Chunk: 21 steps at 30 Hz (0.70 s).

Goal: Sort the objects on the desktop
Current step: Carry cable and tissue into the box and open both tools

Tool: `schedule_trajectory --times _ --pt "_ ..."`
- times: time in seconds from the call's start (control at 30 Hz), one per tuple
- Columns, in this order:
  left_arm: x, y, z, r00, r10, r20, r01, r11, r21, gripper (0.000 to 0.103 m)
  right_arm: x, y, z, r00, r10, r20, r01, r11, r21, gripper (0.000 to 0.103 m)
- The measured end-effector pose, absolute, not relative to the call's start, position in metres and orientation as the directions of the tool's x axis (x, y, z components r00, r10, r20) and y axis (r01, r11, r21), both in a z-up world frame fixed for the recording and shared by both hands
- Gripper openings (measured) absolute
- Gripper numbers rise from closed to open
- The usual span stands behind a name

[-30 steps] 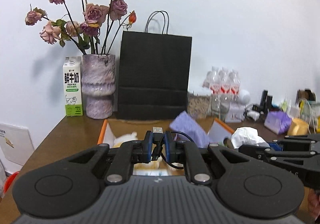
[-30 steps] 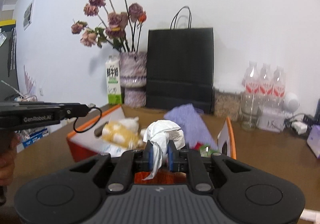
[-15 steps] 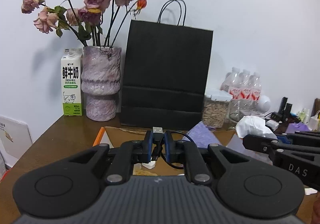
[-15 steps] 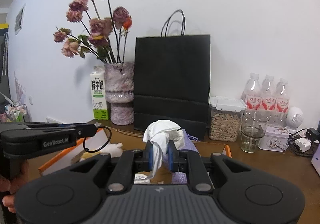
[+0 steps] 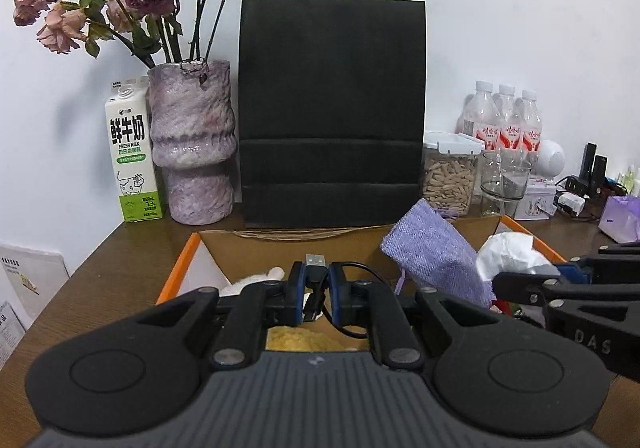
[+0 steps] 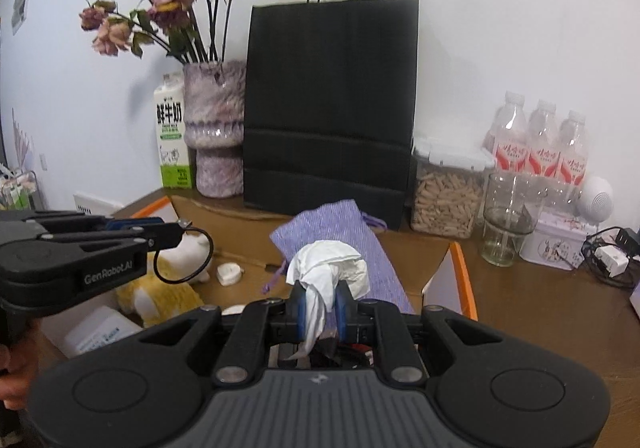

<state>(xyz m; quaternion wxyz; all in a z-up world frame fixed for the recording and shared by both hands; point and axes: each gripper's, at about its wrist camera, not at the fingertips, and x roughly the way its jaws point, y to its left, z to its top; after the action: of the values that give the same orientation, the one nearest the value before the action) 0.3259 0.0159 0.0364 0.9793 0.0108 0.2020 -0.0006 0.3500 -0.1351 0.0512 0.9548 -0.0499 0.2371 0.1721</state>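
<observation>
Above cardboard box (image 6: pixel 458 272): left gripper (image 5: pixel 315 290) clamps USB cable (image 5: pixel 314 280), right gripper (image 6: pixel 319 310) pinches tissue (image 6: pixel 328 268) (thin hold). Dangling cable loop may snag; tissue may tear free.

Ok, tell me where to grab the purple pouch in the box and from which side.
Take the purple pouch across its raised upper end, coming down from above with the jaws spanning its narrow width. It leans tilted in the box, top toward the black bag, so that end stands clear, while its lower part is hidden behind the tissue. Both grippers are full, so free one first.
</observation>
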Motion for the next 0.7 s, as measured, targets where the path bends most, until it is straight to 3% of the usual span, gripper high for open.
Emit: schedule_trajectory --times 0.17,0.2,0.23,0.27,0.3,0.33,0.43,0.47,0.7 --pt "0.326 0.015 0.035 0.916 0.008 -0.401 0.001 1.0 0.023 0.015 0.351 -0.132 0.045 0.817 0.303 -0.491 -0.351 0.936 -0.007 0.021" --pt "0.325 0.015 0.035 0.918 0.012 -0.397 -0.004 1.0 0.021 0.018 0.35 -0.132 0.044 0.816 0.306 -0.491 -0.353 0.936 -0.003 0.031" --pt "0.325 0.014 0.036 0.918 0.017 -0.396 -0.009 1.0 0.022 0.032 0.35 -0.132 0.045 0.817 0.307 -0.488 -0.352 0.936 0.0 0.05" --pt "0.324 0.014 0.036 0.919 0.03 -0.394 -0.022 0.999 0.024 0.052 0.349 -0.133 0.046 0.819 0.308 -0.484 -0.351 0.936 0.003 0.063" --pt "0.324 0.014 0.037 0.922 0.045 -0.385 -0.038 0.999 0.025 0.061 0.349 -0.133 0.046 0.821 0.309 -0.479 -0.35 0.937 0.004 0.086" --pt "0.323 0.014 0.037 0.926 0.059 -0.373 -0.052 0.998 0.029 0.073 0.348 -0.134 0.047 0.827 0.305 -0.473 -0.346 0.938 0.001 0.098" --pt "0.32 0.013 0.04 0.935 0.081 -0.346 -0.076 0.997 0.027 0.1 0.347 -0.135 0.051 0.841 0.286 -0.459 -0.324 0.946 -0.003 0.103" --pt "0.318 0.013 0.041 0.939 0.087 -0.333 -0.083 0.996 0.026 0.103 0.347 -0.137 0.052 0.84 0.289 -0.46 -0.322 0.947 0.006 0.103" --pt "0.316 0.013 0.045 0.942 0.102 -0.319 -0.098 0.995 0.028 0.103 0.344 -0.138 0.056 0.838 0.297 -0.457 -0.325 0.946 0.019 0.103"
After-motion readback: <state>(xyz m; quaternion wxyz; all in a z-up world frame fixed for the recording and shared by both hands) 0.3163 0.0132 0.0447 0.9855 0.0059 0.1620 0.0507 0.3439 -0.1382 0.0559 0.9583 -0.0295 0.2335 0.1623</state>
